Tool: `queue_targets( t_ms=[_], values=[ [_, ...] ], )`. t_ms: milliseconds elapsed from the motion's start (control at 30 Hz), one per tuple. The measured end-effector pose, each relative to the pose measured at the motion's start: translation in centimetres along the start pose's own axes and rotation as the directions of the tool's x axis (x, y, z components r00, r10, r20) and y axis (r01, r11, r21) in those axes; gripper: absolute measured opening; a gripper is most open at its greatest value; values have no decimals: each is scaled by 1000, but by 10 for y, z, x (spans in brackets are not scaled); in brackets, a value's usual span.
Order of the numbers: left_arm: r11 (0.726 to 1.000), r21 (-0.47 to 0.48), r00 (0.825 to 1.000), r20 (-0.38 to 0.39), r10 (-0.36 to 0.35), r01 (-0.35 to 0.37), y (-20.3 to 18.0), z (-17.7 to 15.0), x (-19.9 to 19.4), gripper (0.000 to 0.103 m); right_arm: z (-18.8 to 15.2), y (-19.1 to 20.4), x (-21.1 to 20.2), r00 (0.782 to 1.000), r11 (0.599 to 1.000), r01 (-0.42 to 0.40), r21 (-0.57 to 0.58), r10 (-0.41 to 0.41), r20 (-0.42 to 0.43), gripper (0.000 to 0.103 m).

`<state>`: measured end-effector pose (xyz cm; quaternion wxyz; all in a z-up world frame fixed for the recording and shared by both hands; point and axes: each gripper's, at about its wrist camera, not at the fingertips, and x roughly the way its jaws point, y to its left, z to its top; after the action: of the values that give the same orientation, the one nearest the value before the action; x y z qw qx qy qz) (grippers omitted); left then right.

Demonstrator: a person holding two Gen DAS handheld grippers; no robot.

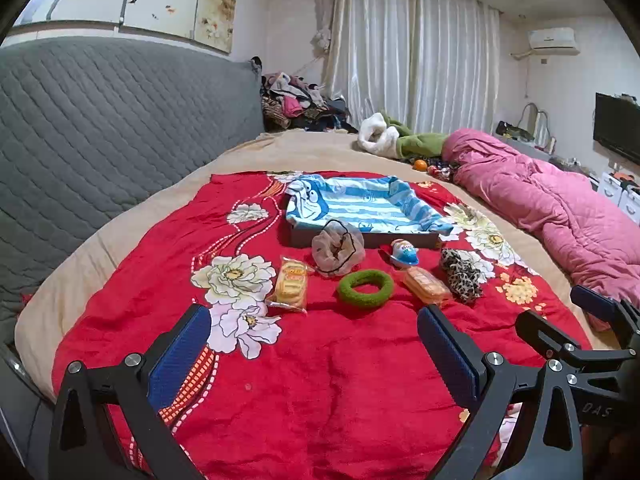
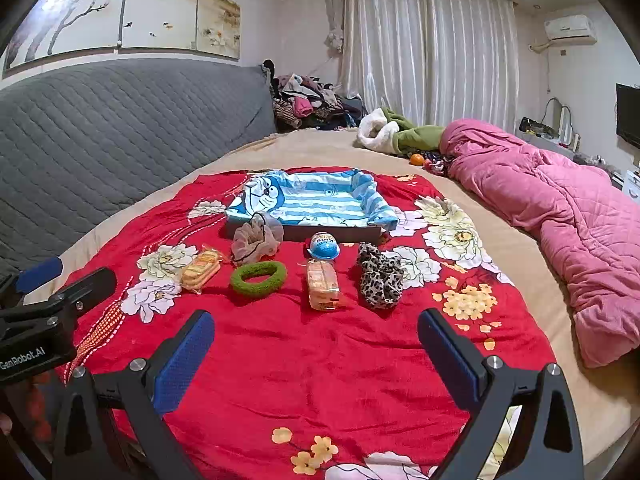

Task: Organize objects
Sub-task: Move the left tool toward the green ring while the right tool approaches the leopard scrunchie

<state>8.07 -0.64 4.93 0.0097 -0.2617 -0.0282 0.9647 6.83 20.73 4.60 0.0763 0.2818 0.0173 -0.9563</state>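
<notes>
On a red flowered cloth (image 1: 320,360) lie a beige mesh scrunchie (image 1: 338,250), a green fuzzy ring (image 1: 365,289), a leopard-print scrunchie (image 1: 462,276), a blue-and-white egg-shaped toy (image 1: 404,253) and two wrapped biscuit packs (image 1: 291,285) (image 1: 426,291). Behind them stands a shallow tray lined with blue striped cartoon cloth (image 1: 360,208). My left gripper (image 1: 314,344) hovers open in front of the objects, nothing between its fingers. My right gripper (image 2: 316,348) is open too, short of the second biscuit pack (image 2: 322,284) and leopard scrunchie (image 2: 378,276). The tray (image 2: 316,202) is at the back.
The cloth covers a beige bed (image 1: 280,148) with a grey quilted headboard (image 1: 100,128) on the left. A pink quilt (image 1: 552,204) lies along the right side, with a green and white garment (image 1: 392,136) and an orange ball (image 1: 420,165) beyond it. Clothes pile (image 1: 300,104) sits at the back.
</notes>
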Motion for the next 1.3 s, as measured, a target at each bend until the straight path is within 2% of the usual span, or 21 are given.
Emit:
queue_targets(
  t_ms=[700, 1300],
  values=[
    [1000, 0, 1000, -15, 22, -22, 2, -3, 8, 103, -1, -3, 3, 1000, 1000, 8, 7, -8, -11, 102],
    [1000, 16, 999, 34, 9, -10, -1, 9, -34, 103, 11, 7, -50, 998, 1000, 10, -27, -9, 54, 102]
  ],
)
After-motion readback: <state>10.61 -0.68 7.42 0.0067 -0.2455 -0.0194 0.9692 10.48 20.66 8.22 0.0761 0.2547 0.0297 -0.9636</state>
